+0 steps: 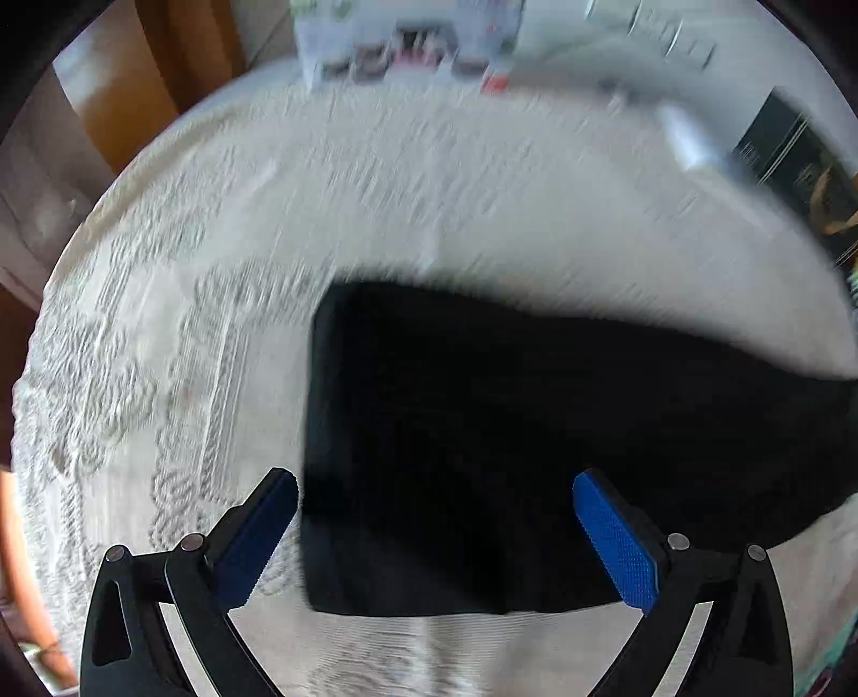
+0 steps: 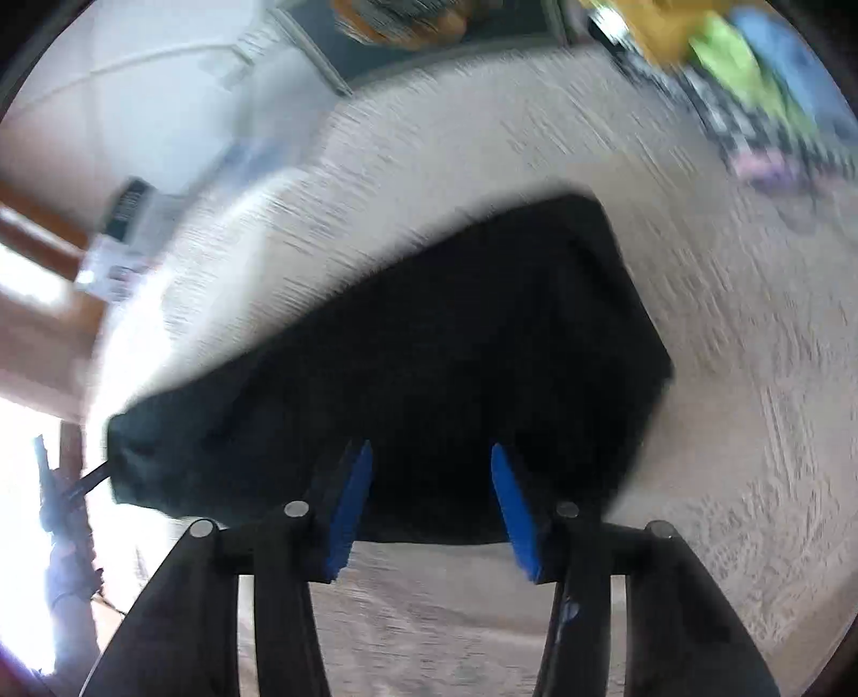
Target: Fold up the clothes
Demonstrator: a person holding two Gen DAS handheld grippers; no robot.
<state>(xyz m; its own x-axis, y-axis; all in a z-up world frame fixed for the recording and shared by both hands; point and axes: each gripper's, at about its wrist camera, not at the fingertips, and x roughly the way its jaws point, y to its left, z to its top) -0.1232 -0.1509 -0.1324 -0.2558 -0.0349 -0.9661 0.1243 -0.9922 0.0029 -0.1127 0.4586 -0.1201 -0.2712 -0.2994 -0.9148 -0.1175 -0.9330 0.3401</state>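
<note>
Left wrist view first: the left gripper (image 1: 435,501) hangs over the near edge of the black garment (image 1: 509,445), fingers spread wide, nothing between them. One blue pad (image 1: 616,541) sits over the dark cloth on the right, the other pad (image 1: 257,536) is out over the white bedspread (image 1: 214,332) just past the garment's left edge. The garment lies flat as a folded dark slab, straight edge at the left, near edge running across low in the frame, its far side stretching off to the right. The bedspread shows a raised, woven pattern, badly smeared by motion blur. Far back, a blurred box (image 1: 407,48) with red and dark marks sits at the bed's far edge; a brown wooden panel (image 1: 134,91) stands at the upper left.

Over to the right wrist view: the right gripper (image 2: 431,485) is also over the garment (image 2: 456,348), near its front edge, fingers parted with a clear gap and gripping nothing. Whether the tips touch the cloth, I cannot tell. The garment here reads as a broad dark shape, one corner pointing up and right, a bunched end trailing off left. Bedspread (image 2: 724,375) all around it. A pile of bright clothes (image 2: 724,64), yellow, green and blue, lies blurred at the upper right.
</note>
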